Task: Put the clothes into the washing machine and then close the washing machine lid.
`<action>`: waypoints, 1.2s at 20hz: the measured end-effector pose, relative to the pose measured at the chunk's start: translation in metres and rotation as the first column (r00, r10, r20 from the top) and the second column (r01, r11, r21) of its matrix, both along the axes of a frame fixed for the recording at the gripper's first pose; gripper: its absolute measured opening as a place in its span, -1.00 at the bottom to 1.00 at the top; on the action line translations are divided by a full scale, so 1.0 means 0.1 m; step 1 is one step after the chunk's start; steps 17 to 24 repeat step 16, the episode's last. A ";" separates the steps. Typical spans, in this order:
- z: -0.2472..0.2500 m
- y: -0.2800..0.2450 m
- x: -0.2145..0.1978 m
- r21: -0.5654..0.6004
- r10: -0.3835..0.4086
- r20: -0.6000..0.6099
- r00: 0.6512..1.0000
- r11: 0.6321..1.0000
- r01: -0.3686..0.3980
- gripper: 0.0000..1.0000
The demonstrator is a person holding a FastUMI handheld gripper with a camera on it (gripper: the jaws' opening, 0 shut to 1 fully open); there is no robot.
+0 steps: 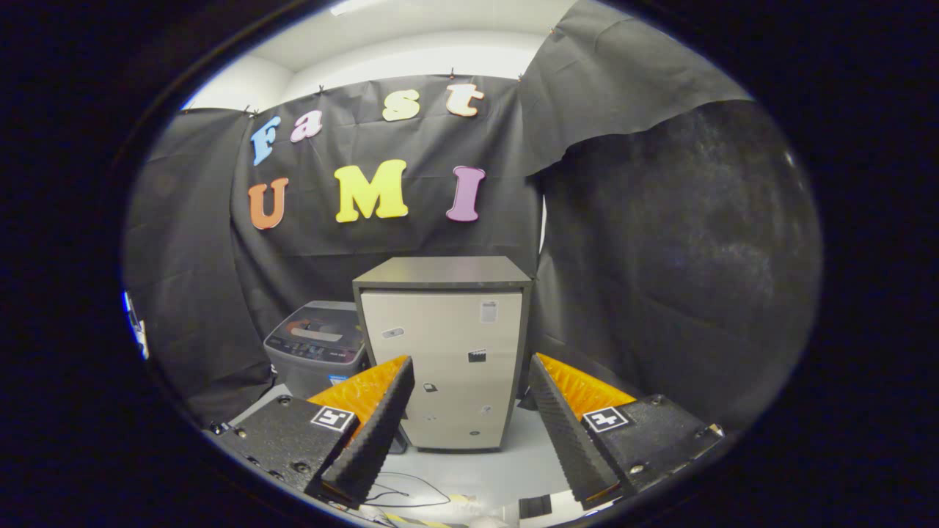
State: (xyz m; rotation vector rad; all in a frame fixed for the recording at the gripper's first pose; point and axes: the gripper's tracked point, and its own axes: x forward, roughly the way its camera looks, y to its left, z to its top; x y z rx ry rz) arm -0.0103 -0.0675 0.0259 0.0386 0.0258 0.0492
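Already the claw hangs spread and empty, aimed at the tall cabinet while the washing machine, lid seemingly down, sits far left behind it, so a straight reach could bump the cabinet.

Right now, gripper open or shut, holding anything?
Gripper: open, fingers spread apart, holding nothing; the cabinet stands beyond them, with the washing machine beside it.
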 end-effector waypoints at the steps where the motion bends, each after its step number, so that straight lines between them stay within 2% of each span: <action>1: -0.02 0.01 -0.01 -0.002 0.001 -0.003 1.000 1.000 -0.001 0.96; 24: -0.07 0.00 -0.14 -0.011 -0.008 -0.013 1.000 1.000 0.008 0.96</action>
